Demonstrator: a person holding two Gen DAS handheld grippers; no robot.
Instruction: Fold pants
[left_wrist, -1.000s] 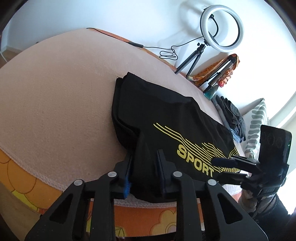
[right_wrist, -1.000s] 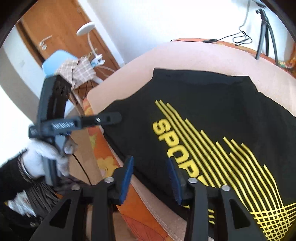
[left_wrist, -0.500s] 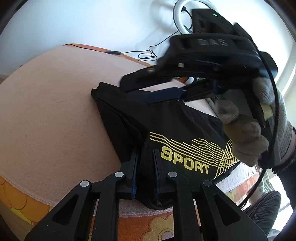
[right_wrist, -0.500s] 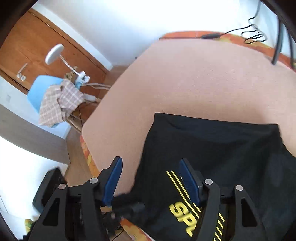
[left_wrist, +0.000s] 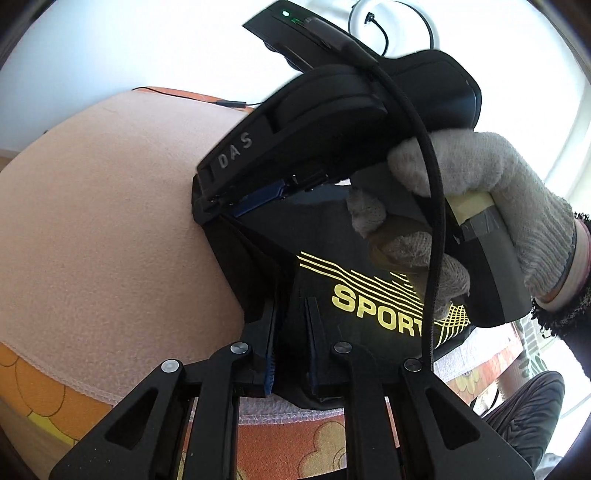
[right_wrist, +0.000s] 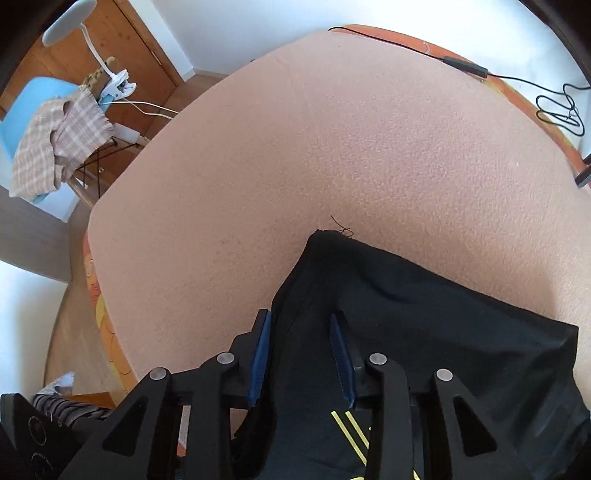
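Folded black pants (left_wrist: 332, 251) with a yellow SPORT print lie on a pink blanket (left_wrist: 110, 221). My left gripper (left_wrist: 291, 314) is shut on their near corner, and the cloth bunches between its blue pads. A hand in a grey glove (left_wrist: 480, 177) holds my right gripper (left_wrist: 218, 206) steeply down at the far left corner of the pants. In the right wrist view, the right gripper (right_wrist: 301, 332) straddles the edge of the pants (right_wrist: 424, 314). Its jaws are closing, with the cloth between pads that still stand apart.
The pink blanket (right_wrist: 332, 129) stretches wide beyond the pants. A black cable (right_wrist: 461, 66) runs along its far edge. Orange flowered bedding (left_wrist: 37, 387) shows at the near edge. Left of the bed stands a blue chair with a checked cloth (right_wrist: 55, 129).
My right gripper has swung from the near edge across the pants to their far left corner, tipped down, and narrowed its jaws. The left gripper kept its hold and rolled slightly.
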